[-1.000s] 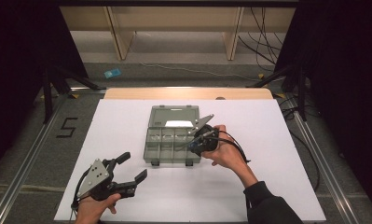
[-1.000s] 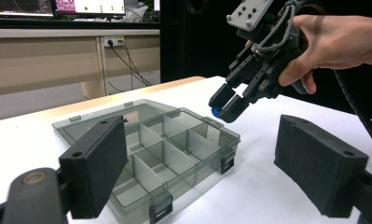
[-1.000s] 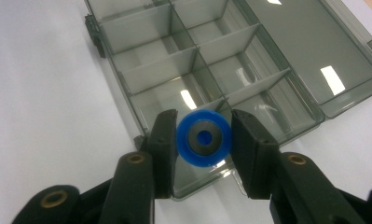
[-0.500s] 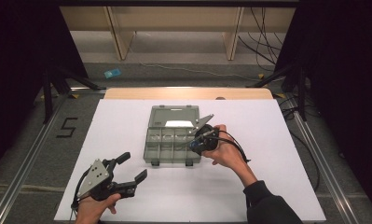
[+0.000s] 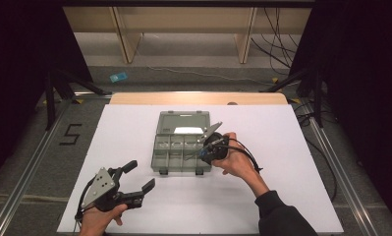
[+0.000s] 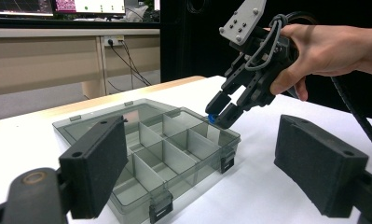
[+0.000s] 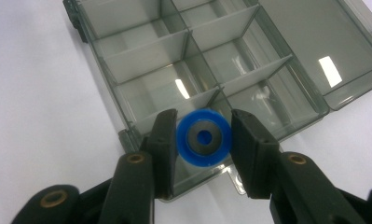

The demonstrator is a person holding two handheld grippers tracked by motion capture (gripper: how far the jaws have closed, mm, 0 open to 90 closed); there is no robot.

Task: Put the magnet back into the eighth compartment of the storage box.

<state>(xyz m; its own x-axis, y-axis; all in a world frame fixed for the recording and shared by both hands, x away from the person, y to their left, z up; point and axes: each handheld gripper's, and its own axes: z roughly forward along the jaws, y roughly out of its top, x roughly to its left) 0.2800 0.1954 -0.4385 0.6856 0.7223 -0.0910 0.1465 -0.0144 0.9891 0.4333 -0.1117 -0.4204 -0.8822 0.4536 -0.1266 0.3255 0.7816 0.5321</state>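
- A grey translucent compartment box [image 5: 182, 142] is lying open on the white table [image 5: 292, 147], its lid folded flat on the far side, away from the person.
- The right gripper [image 7: 203, 140] is pinching a small blue ring with a dark centre [image 7: 203, 137] between its jaws — the ring is hanging just above the box's right front corner, over a compartment by the latches.
- In the left gripper view, the person's right hand [image 6: 323, 46] is wrapping around that gripper, a speck of blue showing at its tips.
- The left gripper [image 5: 138, 177] is resting low near the table's front left, well apart from the box — its jaws are standing wide apart, gripping nothing.
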